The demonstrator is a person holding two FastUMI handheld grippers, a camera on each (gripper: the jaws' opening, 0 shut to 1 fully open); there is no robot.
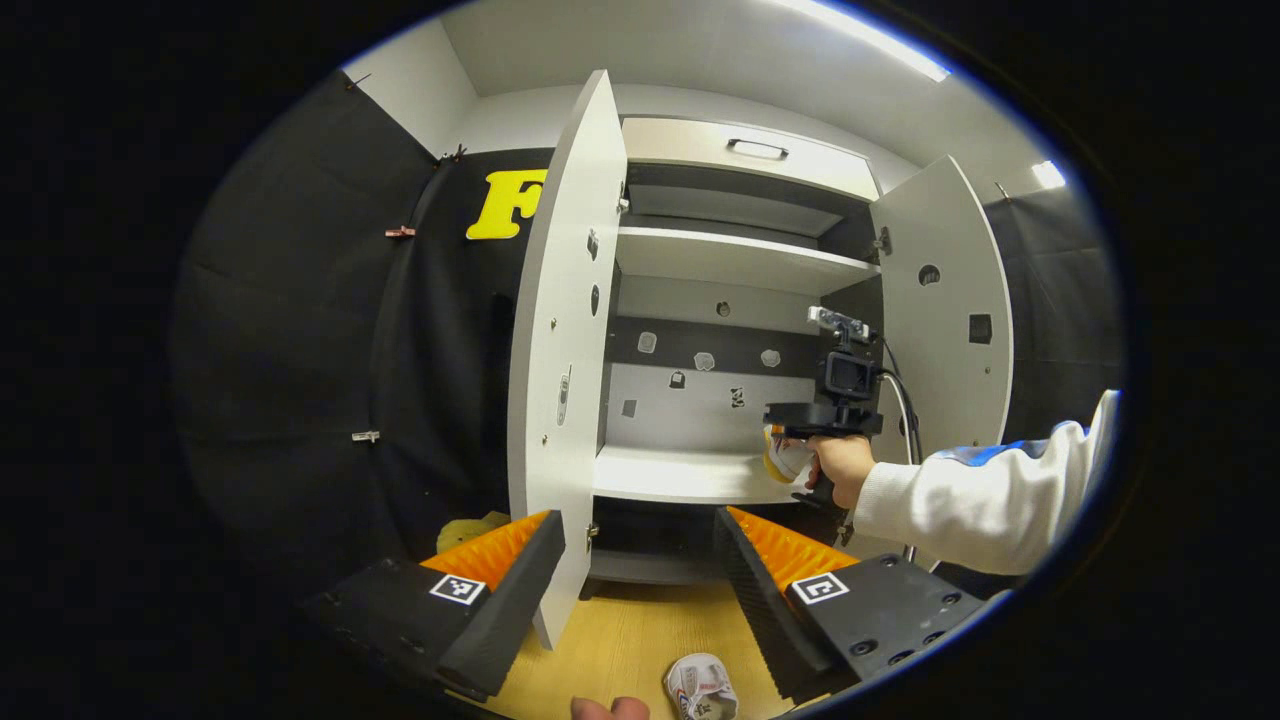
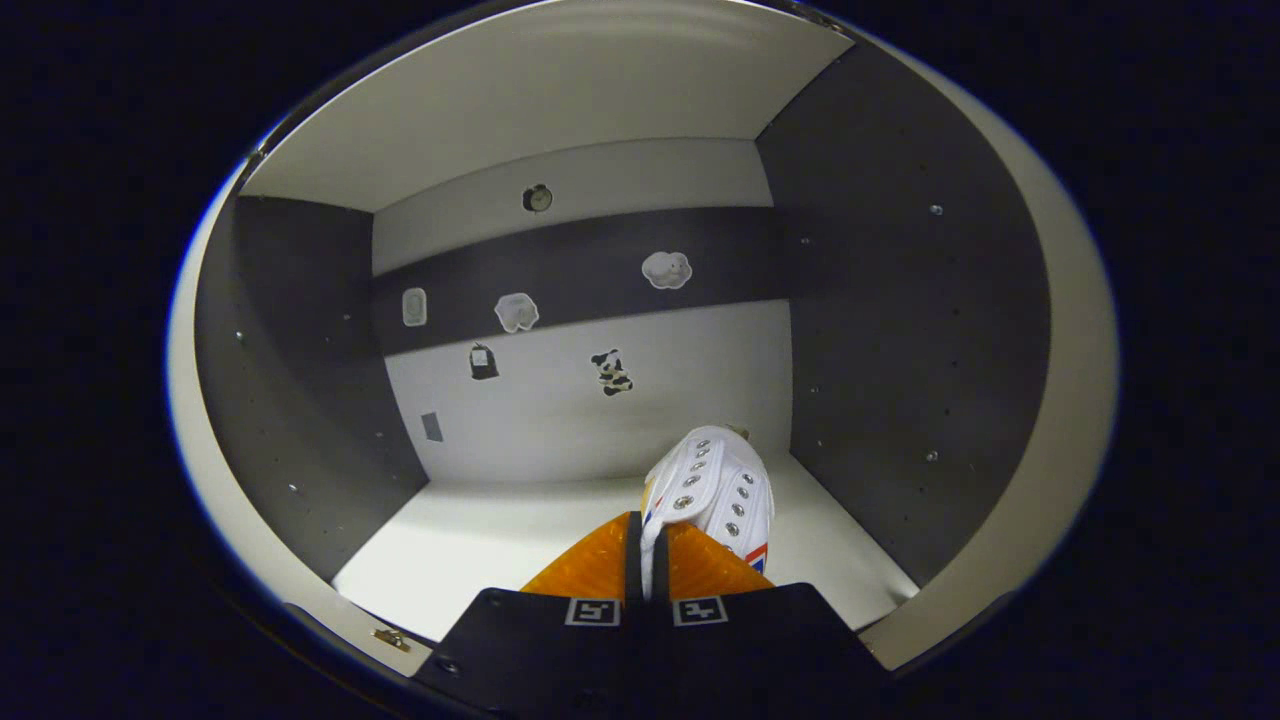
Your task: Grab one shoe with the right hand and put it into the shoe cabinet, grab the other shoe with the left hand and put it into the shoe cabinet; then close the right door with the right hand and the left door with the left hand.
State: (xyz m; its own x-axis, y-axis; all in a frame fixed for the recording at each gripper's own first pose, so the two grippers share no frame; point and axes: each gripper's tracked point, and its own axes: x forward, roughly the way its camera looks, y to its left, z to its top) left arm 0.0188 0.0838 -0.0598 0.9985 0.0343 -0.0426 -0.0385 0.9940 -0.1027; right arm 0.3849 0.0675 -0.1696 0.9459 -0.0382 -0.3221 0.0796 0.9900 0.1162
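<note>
Right gripper [image 2: 645, 560] pinches a white shoe [image 2: 715, 490] over the shoe cabinet [image 1: 740, 260] shelf; left gripper [image 1: 640, 560] hangs spread above the other shoe [image 1: 700, 688] on the floor.

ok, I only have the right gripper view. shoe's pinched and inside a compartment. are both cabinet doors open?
Observer: Yes. In the left gripper view the left door and the right door both stand wide open.
Operator: Where's the second shoe?
Observer: On the wooden floor in front of the cabinet, the other shoe lies near the bottom edge of that view.
Operator: Left gripper doing anything?
Observer: The left gripper is open, nothing between its fingers, pointed at the cabinet.
Operator: Which shelf am I at?
Observer: The right gripper holds the white shoe over the middle shelf; another shelf sits above it.
</note>
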